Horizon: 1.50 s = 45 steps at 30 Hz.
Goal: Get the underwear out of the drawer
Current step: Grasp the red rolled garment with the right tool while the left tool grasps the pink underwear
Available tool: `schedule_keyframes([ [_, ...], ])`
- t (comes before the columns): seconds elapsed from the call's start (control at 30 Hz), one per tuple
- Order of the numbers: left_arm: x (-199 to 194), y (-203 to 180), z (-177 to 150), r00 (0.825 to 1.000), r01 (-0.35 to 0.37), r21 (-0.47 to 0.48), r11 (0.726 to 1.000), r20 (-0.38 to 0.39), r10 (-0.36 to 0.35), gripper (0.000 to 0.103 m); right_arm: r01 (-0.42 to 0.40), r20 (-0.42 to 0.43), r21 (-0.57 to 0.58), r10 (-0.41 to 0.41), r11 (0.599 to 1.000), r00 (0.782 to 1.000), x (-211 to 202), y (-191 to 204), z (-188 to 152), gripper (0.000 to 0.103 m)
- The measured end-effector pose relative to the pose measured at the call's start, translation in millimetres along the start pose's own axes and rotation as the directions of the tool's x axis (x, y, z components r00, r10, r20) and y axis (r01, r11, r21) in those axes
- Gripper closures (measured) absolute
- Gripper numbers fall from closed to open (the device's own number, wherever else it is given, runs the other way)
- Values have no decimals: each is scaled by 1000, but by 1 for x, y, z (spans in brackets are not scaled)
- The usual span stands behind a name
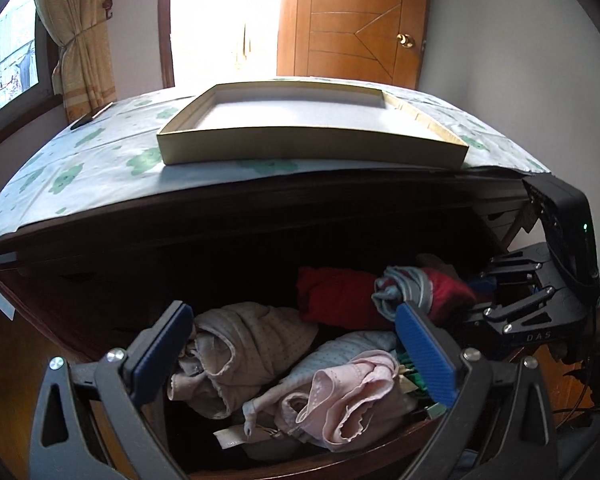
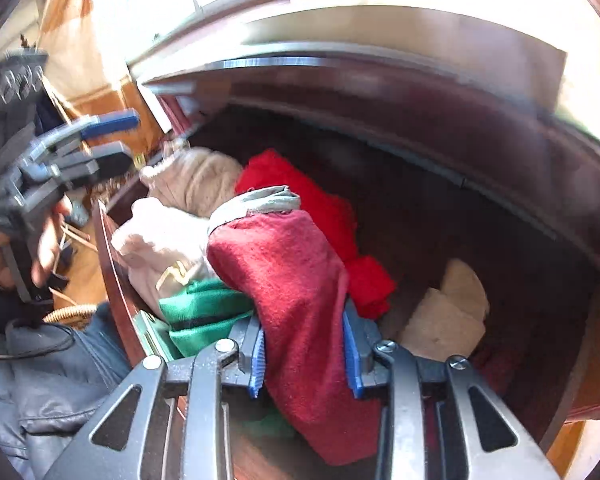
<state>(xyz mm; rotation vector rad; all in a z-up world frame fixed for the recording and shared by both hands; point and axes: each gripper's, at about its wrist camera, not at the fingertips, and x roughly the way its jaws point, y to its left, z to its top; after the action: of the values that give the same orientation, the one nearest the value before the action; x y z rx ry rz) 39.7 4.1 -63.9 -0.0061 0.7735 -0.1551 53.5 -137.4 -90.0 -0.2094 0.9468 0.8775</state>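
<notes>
Right gripper [image 2: 305, 354] is clamped on dark red underwear with a grey waistband [image 2: 292, 264]; both blue pads [image 2: 352, 356] press the fabric from either side and the garment runs up and away between the fingers. It sits inside the open dark wooden drawer [image 2: 500, 184]. Just left of the right gripper: a green garment [image 2: 204, 316]. Ahead of it: bright red cloth [image 2: 284, 180], then beige and pink pieces [image 2: 196, 180] further left.

Left gripper [image 1: 294, 354] is wide open, nothing between its pads, hovering over the drawer's near edge. Below and between its fingers: pink lace-edged underwear [image 1: 340, 404] and a beige dotted piece [image 1: 240, 344]. Beyond it, on the dresser's floral cover [image 1: 100, 160], sits a shallow cardboard tray [image 1: 300, 148].
</notes>
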Motion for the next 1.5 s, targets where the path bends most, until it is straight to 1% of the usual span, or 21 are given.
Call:
schedule_keyframes([
  [0.07, 2, -2, -1, 1000, 4, 11, 1000, -9, -4, 0, 1, 42, 24, -2, 1000, 999, -9, -5, -1, 69],
  [0.13, 3, -6, -3, 1000, 13, 28, 1000, -23, -13, 0, 20, 62, 38, -22, 999, 998, -13, -10, -3, 69],
  [0.27, 8, -15, -9, 998, 31, 73, 997, -59, -27, 0, 52, 71, 37, -55, 998, 996, -24, -17, -4, 69],
  [0.37, 13, -26, -16, 994, 55, 115, 992, -98, -43, 1, 38, 71, 50, -41, 998, 997, -28, -24, -4, 69],
  [0.43, 17, -32, -21, 992, 55, 147, 988, -117, -38, 2, 33, 67, 50, -36, 998, 997, -28, -26, -4, 69],
  [0.53, 26, -36, -27, 987, 67, 167, 984, -154, -41, 6, 30, 63, 51, -34, 998, 997, -28, -30, -5, 69],
  [0.63, 37, -35, -33, 978, 86, 152, 985, -199, -54, 12, 26, 54, 57, -29, 998, 998, -18, -29, 0, 69],
  [0.73, 43, -31, -37, 972, 117, 119, 986, -219, -89, 22, 23, 46, 58, -26, 998, 999, -12, -27, 2, 69],
  [0.77, 43, -30, -38, 970, 130, 111, 985, -221, -103, 31, 23, 44, 58, -25, 998, 999, -10, -27, 3, 69],
  [0.8, 42, -30, -39, 966, 151, 109, 982, -225, -124, 50, 21, 43, 59, -24, 998, 999, -8, -28, 4, 69],
  [0.83, 42, -32, -40, 963, 170, 112, 979, -228, -141, 56, 19, 42, 61, -22, 998, 999, -8, -28, 4, 69],
  [0.87, 40, -33, -41, 965, 175, 118, 978, -220, -146, 63, 19, 42, 63, -22, 998, 999, -4, -27, 5, 69],
  [0.9, 38, -34, -41, 963, 187, 120, 975, -217, -158, 75, 18, 44, 65, -21, 998, 999, -5, -28, 4, 69],
  [0.93, 36, -34, -41, 958, 212, 112, 971, -219, -184, 82, 18, 47, 66, -21, 998, 999, -5, -28, 4, 69],
  [0.97, 33, -35, -41, 957, 225, 109, 968, -211, -199, 85, 20, 52, 68, -23, 998, 998, -5, -29, 4, 69],
  [1.03, 24, -39, -41, 961, 229, 126, 965, -187, -203, 86, 29, 65, 67, -33, 997, 997, -8, -28, 2, 69],
  [1.17, 17, -37, -35, 962, 240, 129, 962, -164, -218, 87, 46, 101, 58, -52, 997, 994, -16, -26, -3, 69],
  [1.4, -12, -17, -27, 966, 246, 117, 962, -111, -234, 88, 54, 144, 58, -62, 997, 988, -26, -25, -7, 69],
  [1.5, -25, -12, -23, 967, 251, 108, 962, -73, -244, 88, 60, 160, 54, -68, 997, 985, -29, -25, -8, 69],
])
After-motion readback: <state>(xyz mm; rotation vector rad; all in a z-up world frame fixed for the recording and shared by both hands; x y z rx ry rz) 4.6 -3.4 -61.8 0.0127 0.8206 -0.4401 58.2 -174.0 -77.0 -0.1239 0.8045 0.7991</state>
